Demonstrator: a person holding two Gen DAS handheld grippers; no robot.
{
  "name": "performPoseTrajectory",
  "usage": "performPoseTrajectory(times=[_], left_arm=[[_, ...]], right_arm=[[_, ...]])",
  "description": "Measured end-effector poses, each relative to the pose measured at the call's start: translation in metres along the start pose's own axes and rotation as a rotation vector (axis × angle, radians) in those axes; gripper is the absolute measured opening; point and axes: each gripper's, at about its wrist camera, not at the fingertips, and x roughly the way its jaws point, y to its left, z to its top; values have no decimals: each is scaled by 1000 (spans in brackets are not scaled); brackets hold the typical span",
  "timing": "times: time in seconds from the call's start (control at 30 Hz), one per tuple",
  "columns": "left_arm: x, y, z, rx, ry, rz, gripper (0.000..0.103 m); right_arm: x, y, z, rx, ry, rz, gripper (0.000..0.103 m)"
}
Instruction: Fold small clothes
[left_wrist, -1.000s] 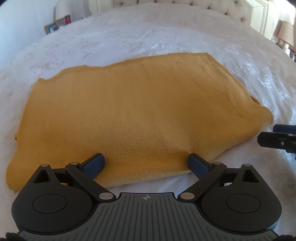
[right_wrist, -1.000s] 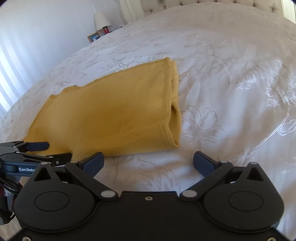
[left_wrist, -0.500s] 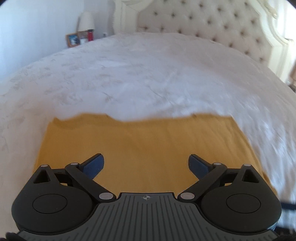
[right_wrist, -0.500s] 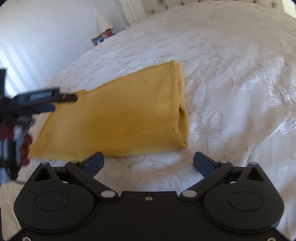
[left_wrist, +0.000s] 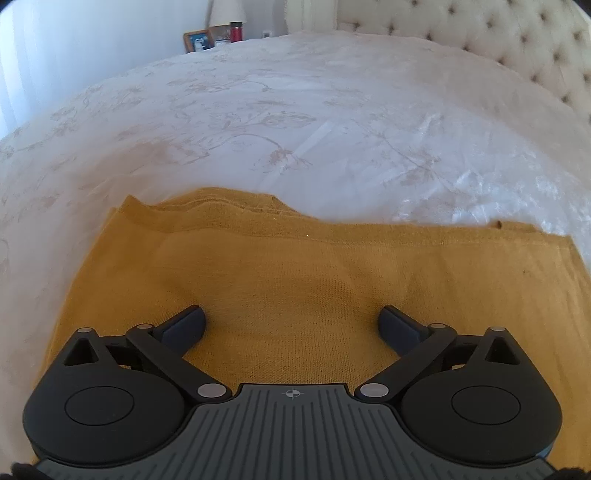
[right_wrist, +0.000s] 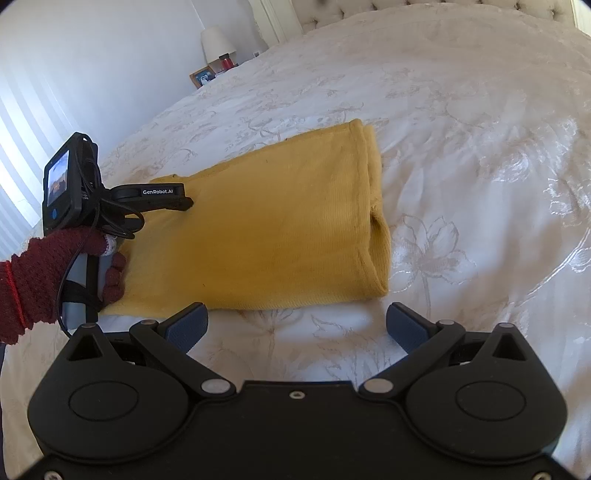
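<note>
A mustard-yellow knitted garment (right_wrist: 280, 229) lies folded flat on the white bed; it also fills the lower half of the left wrist view (left_wrist: 314, 273). My left gripper (left_wrist: 291, 325) is open and empty, low over the garment's left part; it shows in the right wrist view (right_wrist: 162, 197), held by a hand in a dark red glove (right_wrist: 55, 273). My right gripper (right_wrist: 295, 325) is open and empty over the bedspread, just in front of the garment's near edge.
The white flowered bedspread (right_wrist: 461, 147) stretches on all sides. A tufted headboard (left_wrist: 517, 44) stands at the back. A lamp (right_wrist: 216, 40), a photo frame (right_wrist: 202, 76) and a red cup (right_wrist: 225, 62) stand on a nightstand beyond the bed's far left.
My left gripper has swung up from the garment's near edge and come down over its left part, still open. My right gripper has barely moved.
</note>
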Motion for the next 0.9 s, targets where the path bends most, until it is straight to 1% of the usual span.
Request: performPoseTrajectory(times=[0.13, 0.2, 0.27, 0.4, 0.47, 0.53, 0.6, 0.67, 0.73, 0.83, 0.9], left_arm=[[-18, 6, 0, -27, -1, -25, 102], [-35, 8, -11, -38, -6, -61, 102], [-51, 7, -27, -8, -4, -87, 102], [-77, 3, -60, 87, 2, -127, 102], [-86, 4, -78, 109, 13, -151, 102], [-89, 7, -91, 120, 20, -157, 102], [-92, 6, -102, 153, -5, -160, 102], [-92, 5, -105, 180, -19, -163, 102], [-90, 7, -104, 171, -16, -175, 102], [-86, 9, -100, 152, 7, -194, 102], [-85, 10, -102, 159, 11, -197, 103]], right_arm=[[0, -1, -3, -1, 5, -7, 102], [1, -1, -4, -5, 8, -10, 102], [1, -1, -4, -8, 8, -13, 102], [4, -2, -8, -12, 12, -21, 102], [5, -1, -11, -22, 15, -31, 102], [7, -1, -15, -34, 16, -41, 102], [9, 1, -18, -56, 12, -52, 103], [11, 3, -21, -78, 7, -61, 103], [12, 3, -23, -87, 4, -62, 103], [9, -3, -20, -67, 8, -28, 103], [4, -16, -18, 11, -9, 29, 103]])
